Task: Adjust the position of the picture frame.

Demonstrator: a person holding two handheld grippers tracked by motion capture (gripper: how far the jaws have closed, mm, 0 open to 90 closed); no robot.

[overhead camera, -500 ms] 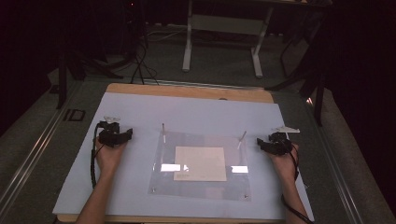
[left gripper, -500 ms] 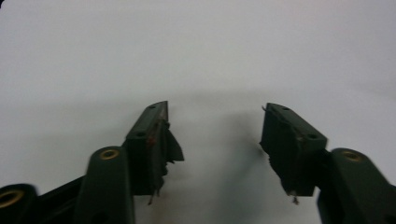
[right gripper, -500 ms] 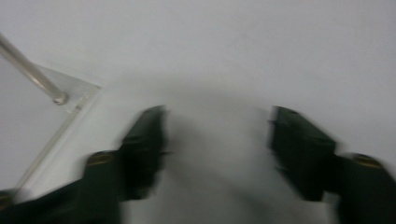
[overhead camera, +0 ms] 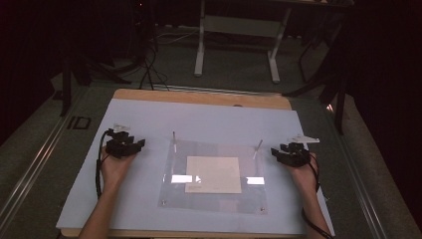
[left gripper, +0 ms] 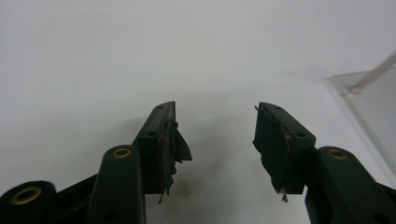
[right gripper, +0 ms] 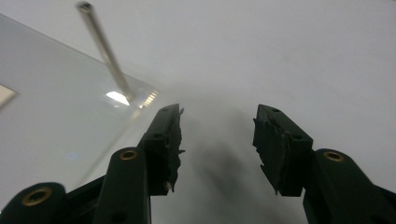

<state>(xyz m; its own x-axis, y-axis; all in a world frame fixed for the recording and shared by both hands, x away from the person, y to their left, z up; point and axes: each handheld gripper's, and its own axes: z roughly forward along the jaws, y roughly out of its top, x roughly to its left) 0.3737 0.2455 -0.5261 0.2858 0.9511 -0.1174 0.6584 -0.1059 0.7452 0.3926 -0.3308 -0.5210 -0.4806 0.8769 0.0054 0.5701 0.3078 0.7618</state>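
The table [overhead camera: 149, 119], under a pale blue sheet, carries everything. A clear plate [overhead camera: 214, 199] lies flat between the two grippers, with a white paper [overhead camera: 214, 174] at its middle. Two thin posts stand at the plate's far corners: one post [overhead camera: 173, 137] lies toward the left gripper [overhead camera: 141, 144], the other post [overhead camera: 258, 148] just beside the right gripper [overhead camera: 274, 152]. The left gripper's jaws are spread over bare table, the plate's corner [left gripper: 348, 86] off to their right. The right gripper's jaws are spread too, holding nothing, the plate edge [right gripper: 135, 109] just left of them.
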